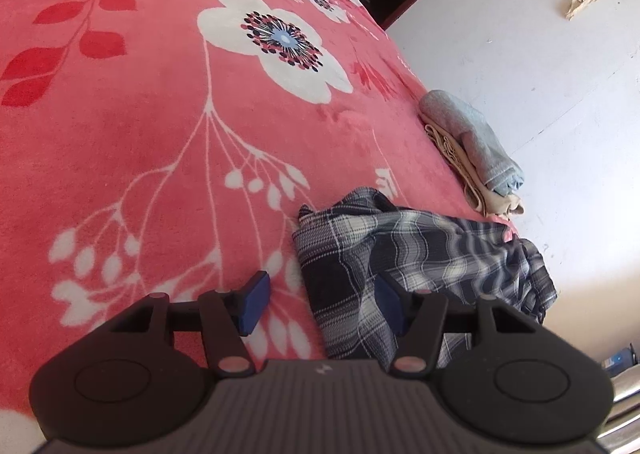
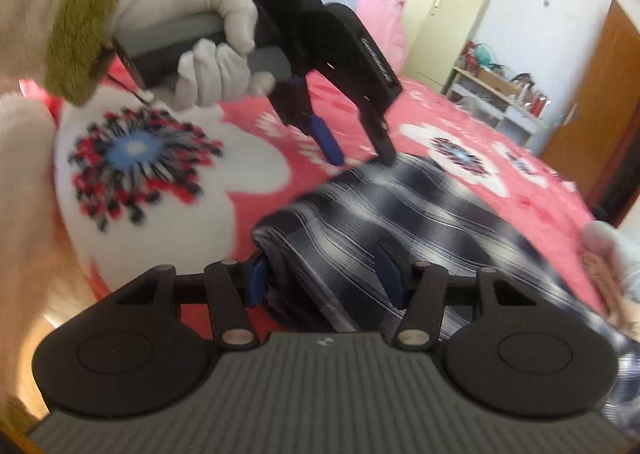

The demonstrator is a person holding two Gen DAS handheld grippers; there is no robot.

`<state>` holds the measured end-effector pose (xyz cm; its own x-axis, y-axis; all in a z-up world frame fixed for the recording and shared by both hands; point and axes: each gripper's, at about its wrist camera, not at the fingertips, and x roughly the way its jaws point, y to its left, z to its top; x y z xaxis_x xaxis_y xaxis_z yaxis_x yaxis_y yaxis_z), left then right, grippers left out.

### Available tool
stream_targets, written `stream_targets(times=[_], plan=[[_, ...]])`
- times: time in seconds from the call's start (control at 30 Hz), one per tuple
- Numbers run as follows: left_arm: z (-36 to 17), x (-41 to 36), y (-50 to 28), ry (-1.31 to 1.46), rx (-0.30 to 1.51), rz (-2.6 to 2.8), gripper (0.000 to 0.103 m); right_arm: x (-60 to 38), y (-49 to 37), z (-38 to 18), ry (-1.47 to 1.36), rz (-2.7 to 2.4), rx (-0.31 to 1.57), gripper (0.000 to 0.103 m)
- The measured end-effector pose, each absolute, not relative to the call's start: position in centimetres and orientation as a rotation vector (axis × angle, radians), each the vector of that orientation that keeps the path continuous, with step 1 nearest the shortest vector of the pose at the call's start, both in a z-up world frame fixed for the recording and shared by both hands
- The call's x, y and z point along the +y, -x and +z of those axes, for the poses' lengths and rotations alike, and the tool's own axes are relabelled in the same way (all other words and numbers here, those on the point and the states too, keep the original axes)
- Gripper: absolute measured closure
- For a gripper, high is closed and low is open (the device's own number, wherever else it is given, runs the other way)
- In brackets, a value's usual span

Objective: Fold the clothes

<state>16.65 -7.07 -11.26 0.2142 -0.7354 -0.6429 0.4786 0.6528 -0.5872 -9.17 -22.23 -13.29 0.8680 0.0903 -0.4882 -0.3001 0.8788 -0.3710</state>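
Now both grippers (image 1: 320, 304) (image 2: 325, 278) open over plaid shirt (image 1: 400, 250).

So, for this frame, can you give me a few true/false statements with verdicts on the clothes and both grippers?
1. The plaid shirt lies crumpled on the floral blanket. True.
2. The folded stack has a grey garment on top. True.
3. The left gripper is clamped shut on the shirt. False: its jaws stand open at the shirt's edge.
4. The right gripper is over bare blanket. False: shirt fabric lies between its open jaws.
5. The hand holding the left gripper is bare. False: it wears a light glove.
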Motion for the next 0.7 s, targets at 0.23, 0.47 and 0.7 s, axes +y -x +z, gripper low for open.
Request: stream_targets(times=[0.23,0.47,0.7], plan=[[-12.2,-9.0,-17.8,0.305,1.009,-0.852,0.059,-21.3,8.7,-14.4,0.522,0.256,0.443,0.072],[-11.8,-9.4,-17.6,0.381,1.009,-0.831,0.087,-23.1,8.8,-13.5,0.445,0.216,0.402,0.092],[-7.6,-11.1,-16.7,0.504,0.982,-0.851,0.090,-27.1,9.9,-10.9,0.297,0.126,0.311,0.092]])
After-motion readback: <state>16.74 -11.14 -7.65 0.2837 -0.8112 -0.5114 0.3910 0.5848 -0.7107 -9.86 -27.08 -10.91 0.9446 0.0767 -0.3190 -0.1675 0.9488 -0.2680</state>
